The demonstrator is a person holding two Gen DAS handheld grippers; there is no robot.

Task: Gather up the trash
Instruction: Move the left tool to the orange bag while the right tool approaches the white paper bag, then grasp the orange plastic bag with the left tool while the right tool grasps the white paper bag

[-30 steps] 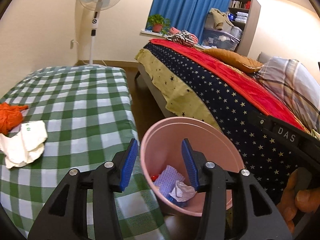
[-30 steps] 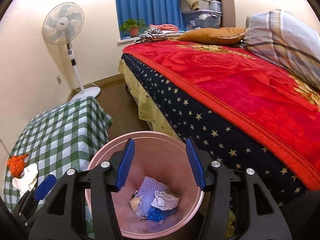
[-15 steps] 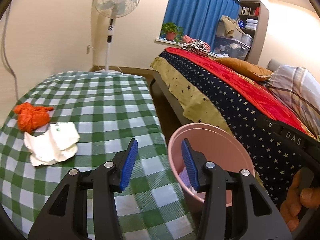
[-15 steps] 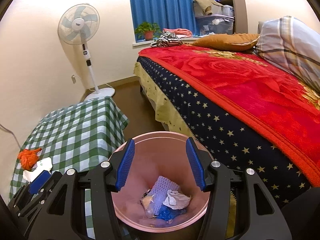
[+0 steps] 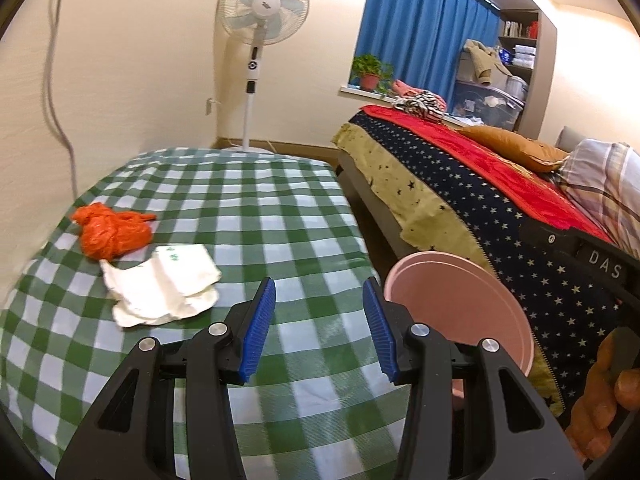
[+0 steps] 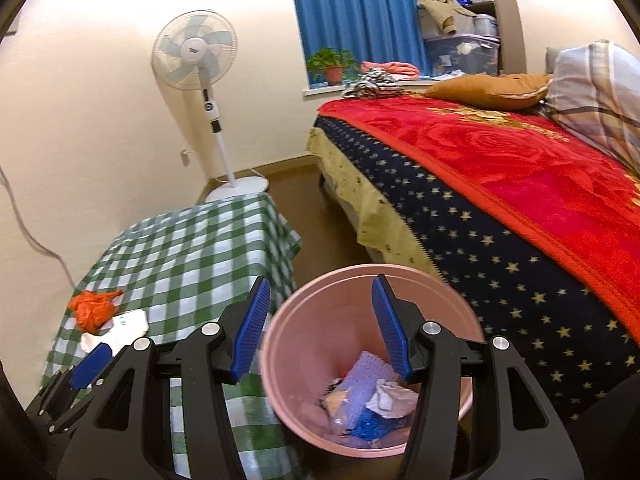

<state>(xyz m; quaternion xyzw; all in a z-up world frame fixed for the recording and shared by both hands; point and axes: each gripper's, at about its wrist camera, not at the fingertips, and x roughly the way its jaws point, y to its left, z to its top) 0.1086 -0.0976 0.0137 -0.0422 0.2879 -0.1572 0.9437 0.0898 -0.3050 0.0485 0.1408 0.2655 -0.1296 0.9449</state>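
Green-checked tablecloth (image 5: 248, 208) lies under the empty, parted left gripper (image 5: 316, 326); right gripper (image 6: 318, 330), lettered "DAS", likewise.

Empty tongs (image 6: 318, 322), pink bin (image 6: 304, 320), checked table (image 6: 192, 248)

black tool (image 5: 318, 326), blue ribbed pads (image 5: 259, 326), silver screws.

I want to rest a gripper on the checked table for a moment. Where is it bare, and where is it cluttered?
The checked table is bare from the orange bag and white wrapper across to its edge by the pink bin, and back toward the fan. Clutter sits only at its wall side.
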